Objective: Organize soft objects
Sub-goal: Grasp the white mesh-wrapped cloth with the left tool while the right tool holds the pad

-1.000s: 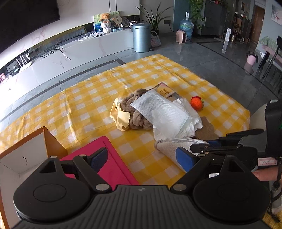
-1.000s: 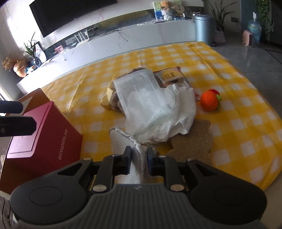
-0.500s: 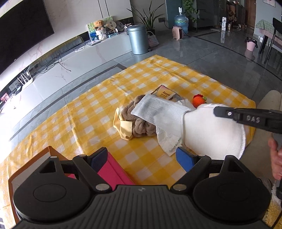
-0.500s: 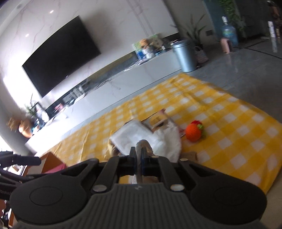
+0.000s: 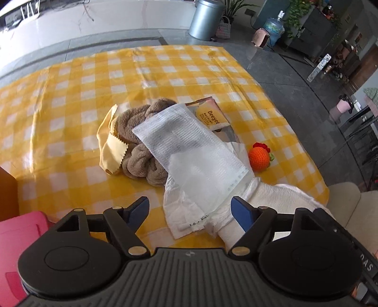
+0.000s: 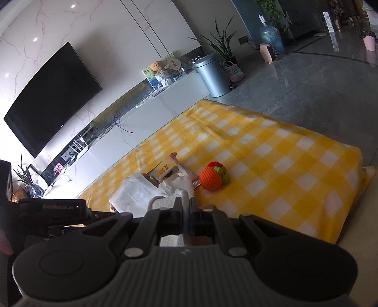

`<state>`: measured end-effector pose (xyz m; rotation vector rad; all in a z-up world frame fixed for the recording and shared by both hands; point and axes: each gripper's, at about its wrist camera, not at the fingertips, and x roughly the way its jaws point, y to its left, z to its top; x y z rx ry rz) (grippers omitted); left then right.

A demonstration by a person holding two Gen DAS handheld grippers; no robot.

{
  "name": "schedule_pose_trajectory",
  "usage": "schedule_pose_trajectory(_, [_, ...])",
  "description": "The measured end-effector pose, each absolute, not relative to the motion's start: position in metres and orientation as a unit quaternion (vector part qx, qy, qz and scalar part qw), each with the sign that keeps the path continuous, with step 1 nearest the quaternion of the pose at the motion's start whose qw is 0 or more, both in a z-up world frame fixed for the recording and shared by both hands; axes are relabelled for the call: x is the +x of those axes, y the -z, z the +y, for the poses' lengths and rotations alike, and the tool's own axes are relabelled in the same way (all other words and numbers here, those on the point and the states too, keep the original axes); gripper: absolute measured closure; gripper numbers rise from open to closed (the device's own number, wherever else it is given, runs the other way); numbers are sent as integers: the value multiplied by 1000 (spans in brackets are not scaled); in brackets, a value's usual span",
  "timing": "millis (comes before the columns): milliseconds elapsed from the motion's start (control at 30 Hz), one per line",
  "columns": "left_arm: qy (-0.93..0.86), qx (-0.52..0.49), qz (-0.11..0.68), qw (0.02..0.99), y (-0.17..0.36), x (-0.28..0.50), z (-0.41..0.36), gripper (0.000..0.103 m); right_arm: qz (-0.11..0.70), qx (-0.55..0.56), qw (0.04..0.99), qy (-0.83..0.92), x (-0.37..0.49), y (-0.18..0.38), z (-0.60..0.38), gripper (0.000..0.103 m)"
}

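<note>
Your right gripper (image 6: 186, 207) is clenched, jaws pinched tight on a fold of the white cloth (image 6: 163, 203), which bunches up just past the fingertips. Your left gripper (image 5: 190, 210) is released, blue pads (image 5: 239, 212) spread wide with nothing between them, hovering over the near edge of the yellow checked cloth (image 5: 70, 94). From the left wrist view that white cloth (image 5: 278, 198) runs off toward 4 o'clock, passing under your right-hand pad. Straight ahead at 12 o'clock lies the clear plastic packet (image 5: 189, 153), draped over the brown towel (image 5: 141, 151), which sits bunched at 11 o'clock. Touching the towel's left side is the pale yellow cloth (image 5: 111, 146) with its zigzag edge. Beyond the packet, at about 1 o'clock, a small tan booklet (image 5: 210, 117) pokes out. The orange knitted ball (image 5: 258, 158) sits at 2 o'clock, just beside the pile but apart from it; from the right wrist view the ball (image 6: 211, 177) is right ahead at 12 o'clock. Low at 8 o'clock in the left view, a pink box (image 5: 21, 236) meets the frame edge. Far off at 12 o'clock stands a grey bin (image 5: 206, 19); in the right view the black TV (image 6: 52, 99) hangs at 10 o'clock
</note>
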<state>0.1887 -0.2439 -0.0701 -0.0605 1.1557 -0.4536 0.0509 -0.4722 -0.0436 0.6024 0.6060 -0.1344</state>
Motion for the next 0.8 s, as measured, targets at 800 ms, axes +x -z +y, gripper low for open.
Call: schedule_pose_trajectory(800, [265,-266,515,770,130,209,-235,26,328,294,895,67,57,62,-480,97])
